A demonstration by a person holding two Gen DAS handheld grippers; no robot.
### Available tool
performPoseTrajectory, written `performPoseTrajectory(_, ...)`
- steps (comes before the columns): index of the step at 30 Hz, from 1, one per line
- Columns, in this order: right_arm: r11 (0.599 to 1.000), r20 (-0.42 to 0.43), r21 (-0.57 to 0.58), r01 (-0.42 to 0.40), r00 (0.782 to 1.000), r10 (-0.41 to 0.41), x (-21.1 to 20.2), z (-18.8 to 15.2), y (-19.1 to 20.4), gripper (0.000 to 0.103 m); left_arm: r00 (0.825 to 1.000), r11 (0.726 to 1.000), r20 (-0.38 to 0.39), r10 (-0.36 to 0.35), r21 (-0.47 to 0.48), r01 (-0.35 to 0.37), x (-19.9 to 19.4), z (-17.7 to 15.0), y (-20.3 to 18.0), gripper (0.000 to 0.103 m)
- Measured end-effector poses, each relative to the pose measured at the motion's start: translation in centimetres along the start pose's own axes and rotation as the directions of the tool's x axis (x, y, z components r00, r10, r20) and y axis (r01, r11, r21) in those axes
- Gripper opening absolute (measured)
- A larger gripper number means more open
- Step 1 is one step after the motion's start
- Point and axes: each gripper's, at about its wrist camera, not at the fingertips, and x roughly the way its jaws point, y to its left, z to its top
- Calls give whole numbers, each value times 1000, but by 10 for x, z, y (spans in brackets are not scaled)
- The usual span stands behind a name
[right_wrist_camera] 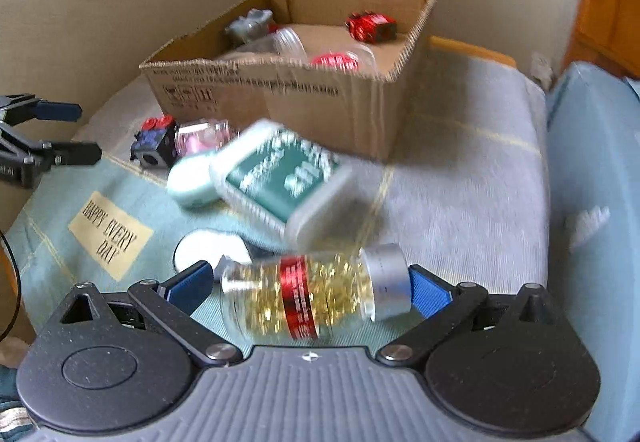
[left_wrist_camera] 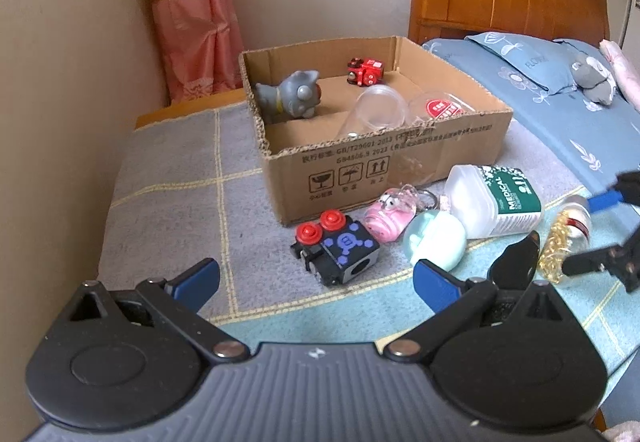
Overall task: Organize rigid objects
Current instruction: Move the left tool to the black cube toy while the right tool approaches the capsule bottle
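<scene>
Step in hand: pickup of one more loose item for the cardboard box (right_wrist_camera: 280, 98). The right gripper (right_wrist_camera: 310, 288) straddles a clear bottle (right_wrist_camera: 312, 294) of gold filling with a red band and a silver cap. Its blue fingers (right_wrist_camera: 430, 294) stand wide, one at each end of the bottle, and whether they already press on it cannot be told; the picture is smeared. The bottle lies on its side on the mat, in front of the box and well apart from it. Its long axis runs across the gripper, from finger to finger, with the cap toward the right finger and the base toward the left.

The left gripper (left_wrist_camera: 316, 278) hangs wide and empty in front of the box, over a black cube toy (left_wrist_camera: 340, 250) with red buttons.

Next move, as judged: the fingers must bear on both ends of the bottle. An end-to-end grip on a smooth bottle may slip, so a firm squeeze and a level lift into the box seem called for.
</scene>
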Motion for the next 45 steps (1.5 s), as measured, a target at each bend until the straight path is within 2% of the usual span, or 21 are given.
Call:
performPoseTrajectory(7,998,18,61,28,999,-29,-14,-27,21,103,999,999,-15,43,24,-42,12,3,-3,102)
performPoseTrajectory(16,985,54,75,153,986,-157,-6,-47,42,103,993,994,-55,105,-13,-106,50,2,-11,102)
performPoseTrajectory(20,980,51,27,200,978,-201,3,-54,49,103,995,996,-59,76,-47,-78,61,3,-13,102)
performPoseTrajectory(28,980,79,20,196,977,-197,4,-57,49,103,994,991,-80,68,-108,-77,81,3,-13,102)
performPoseTrajectory(40,980,98,24,198,975,-200,4,-59,49,103,992,981,-75,99,-162,-110,70,-12,16,103)
performPoseTrajectory(45,980,110,25,200,973,-201,4,-60,50,103,994,982,-57,97,-156,-105,70,-13,19,103)
